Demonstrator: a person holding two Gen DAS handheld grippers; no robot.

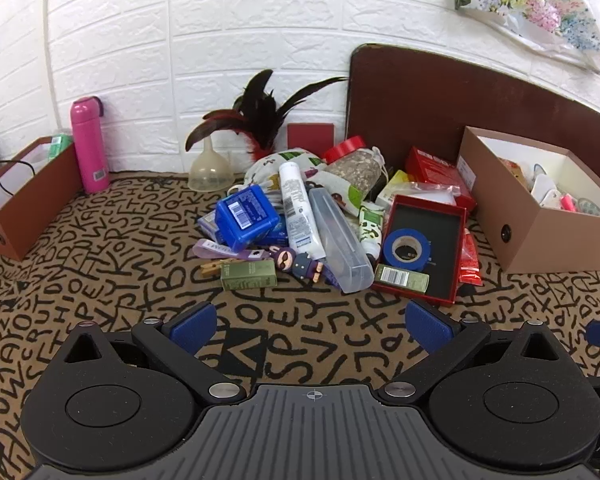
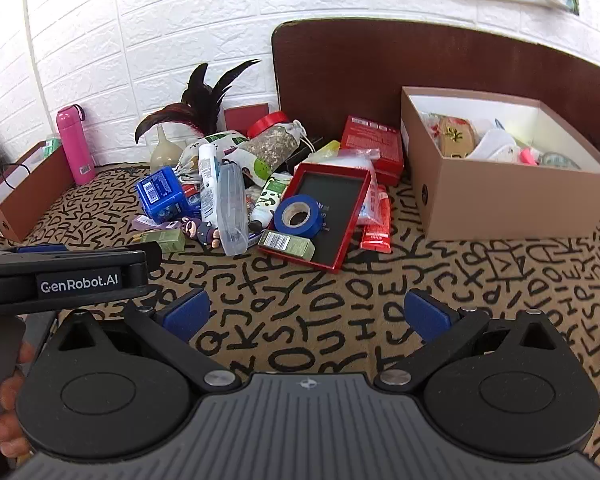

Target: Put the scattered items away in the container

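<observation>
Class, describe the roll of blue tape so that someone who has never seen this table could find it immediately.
Start at the large brown box on the right of the patterned cloth; just left of it lies an open red tray with a dark lining. The roll of blue tape lies in that tray, the pile's only ring-shaped thing.

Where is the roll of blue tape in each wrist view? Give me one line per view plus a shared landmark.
Left wrist: blue tape right of centre, lying in the red tray.
Right wrist: blue tape at centre, on the same red tray.
Shared landmark: the brown box right of the pile.
</observation>
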